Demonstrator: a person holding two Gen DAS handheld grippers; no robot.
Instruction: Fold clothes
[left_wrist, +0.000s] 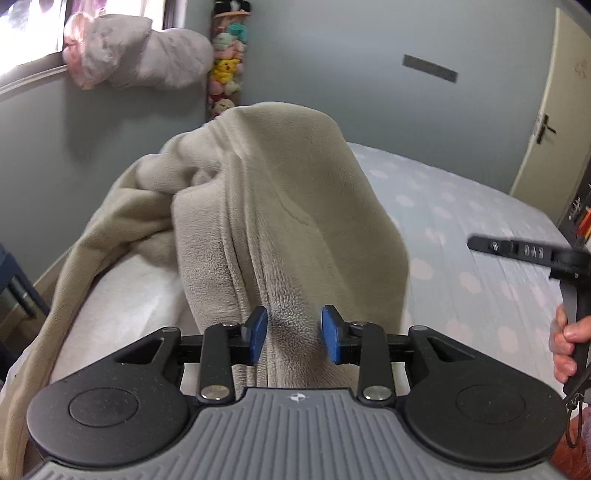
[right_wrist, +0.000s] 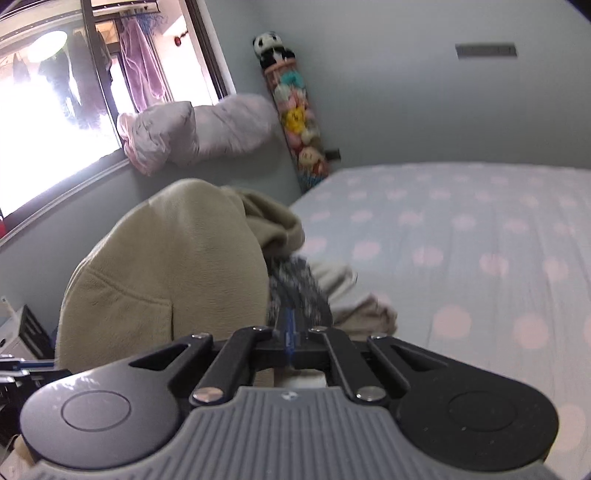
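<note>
A beige fleece garment is heaped at the left edge of the bed, part of it hanging over the side. My left gripper is open, its blue pads on either side of a fold of the fleece. In the right wrist view the same beige garment rises at left, with a grey knitted piece beside it. My right gripper is shut with its blue pads together, at the edge of the grey piece; whether cloth is pinched I cannot tell. The right gripper also shows in the left wrist view, held by a hand.
The bed has a pale blue sheet with pink dots. A window with a rolled pink-grey quilt on its sill is at left. A tube of plush toys stands in the corner. A door is at right.
</note>
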